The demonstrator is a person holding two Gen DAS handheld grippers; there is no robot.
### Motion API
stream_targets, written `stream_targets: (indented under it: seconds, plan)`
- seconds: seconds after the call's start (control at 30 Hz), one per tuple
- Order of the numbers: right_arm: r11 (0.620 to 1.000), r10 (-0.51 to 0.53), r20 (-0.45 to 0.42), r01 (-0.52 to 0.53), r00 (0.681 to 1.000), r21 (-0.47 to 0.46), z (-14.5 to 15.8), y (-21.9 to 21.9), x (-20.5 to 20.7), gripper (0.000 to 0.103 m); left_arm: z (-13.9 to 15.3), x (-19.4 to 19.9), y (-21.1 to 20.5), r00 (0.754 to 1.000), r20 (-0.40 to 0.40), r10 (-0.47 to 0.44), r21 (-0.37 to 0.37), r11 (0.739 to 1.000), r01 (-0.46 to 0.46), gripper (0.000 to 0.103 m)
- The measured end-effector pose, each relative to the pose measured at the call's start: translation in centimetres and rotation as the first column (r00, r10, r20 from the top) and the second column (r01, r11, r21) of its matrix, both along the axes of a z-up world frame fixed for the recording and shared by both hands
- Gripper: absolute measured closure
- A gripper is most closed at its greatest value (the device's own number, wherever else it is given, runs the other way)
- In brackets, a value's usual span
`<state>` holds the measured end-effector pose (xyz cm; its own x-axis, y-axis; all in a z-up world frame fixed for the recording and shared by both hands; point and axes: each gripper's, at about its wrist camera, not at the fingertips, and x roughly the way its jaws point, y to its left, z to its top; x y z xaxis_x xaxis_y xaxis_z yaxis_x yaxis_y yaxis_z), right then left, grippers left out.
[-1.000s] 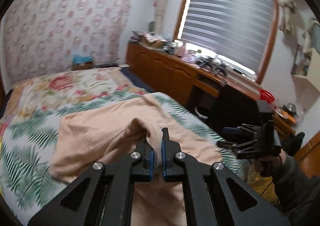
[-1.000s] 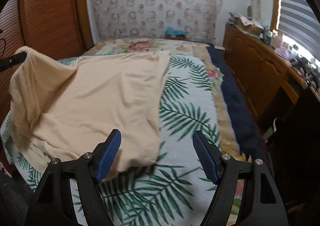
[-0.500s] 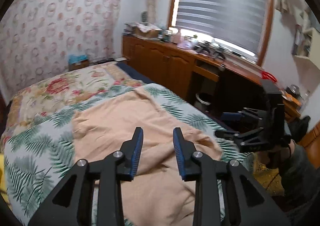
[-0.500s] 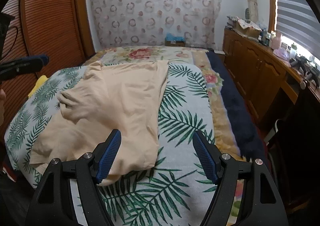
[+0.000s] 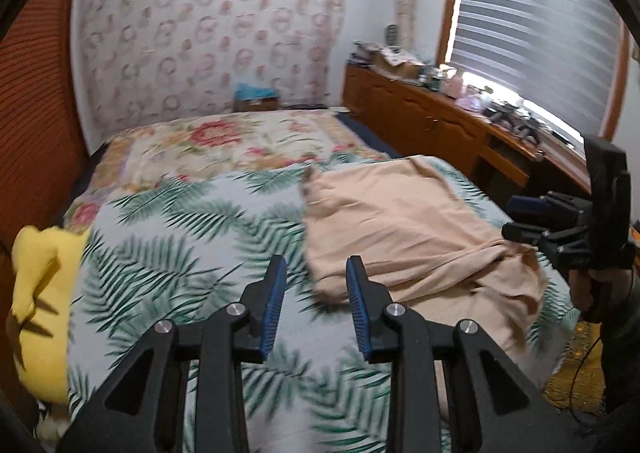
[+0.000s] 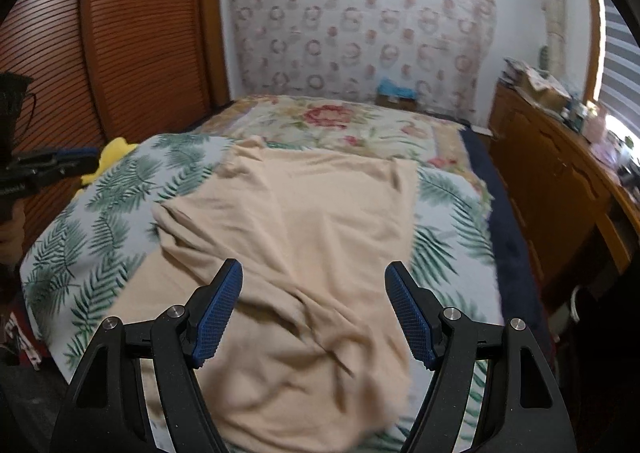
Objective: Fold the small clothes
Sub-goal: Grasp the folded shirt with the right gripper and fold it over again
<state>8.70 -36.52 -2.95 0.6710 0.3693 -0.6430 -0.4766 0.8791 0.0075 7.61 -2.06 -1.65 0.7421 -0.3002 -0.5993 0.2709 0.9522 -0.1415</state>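
Note:
A peach cloth garment (image 6: pixel 304 237) lies rumpled on the palm-leaf bedspread (image 6: pixel 88 221); in the left wrist view the garment (image 5: pixel 400 229) is to the right. My left gripper (image 5: pixel 315 285) is open and empty above the bedspread, just left of the garment's near corner. My right gripper (image 6: pixel 314 293) is wide open and empty above the garment's near part. The right gripper also shows in the left wrist view (image 5: pixel 560 229) at the bed's right edge. The left gripper shows at the left edge of the right wrist view (image 6: pixel 48 169).
A yellow plush toy (image 5: pixel 36 293) lies at the bed's left edge. A wooden dresser (image 5: pixel 440 133) with clutter runs along the right under a blinded window (image 5: pixel 532 41). A slatted wooden wardrobe (image 6: pixel 120 45) stands at the left. A floral quilt (image 6: pixel 332 121) covers the far bed.
My left gripper opened and let go of the garment, then swung left off it. The garment dropped flat onto the bed. My right gripper moved left over the garment, staying open.

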Motion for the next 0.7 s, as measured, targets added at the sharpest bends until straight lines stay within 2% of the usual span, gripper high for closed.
stream_targets:
  seconds: [0.23,0.4,0.7]
  plan:
    - [0.991,0.125,-0.019,-0.126,0.992,-0.051,-0.3,6.7,2.3,0.027,-1.6,-0.3,3.3,0.998,-0.024,0.060,-0.019,0.998,-0.061,0.074]
    - [0.968,0.231,-0.079,-0.237,0.970,-0.082,-1.5,12.3,4.1,0.027,-2.1,-0.6,4.3,0.996,-0.029,0.082,-0.023,0.996,-0.082,0.074]
    - [0.941,0.294,-0.182,-0.317,0.938,-0.114,-4.4,17.6,6.5,0.027,-2.7,-0.8,5.7,0.994,-0.041,0.100,-0.037,0.994,-0.101,0.074]
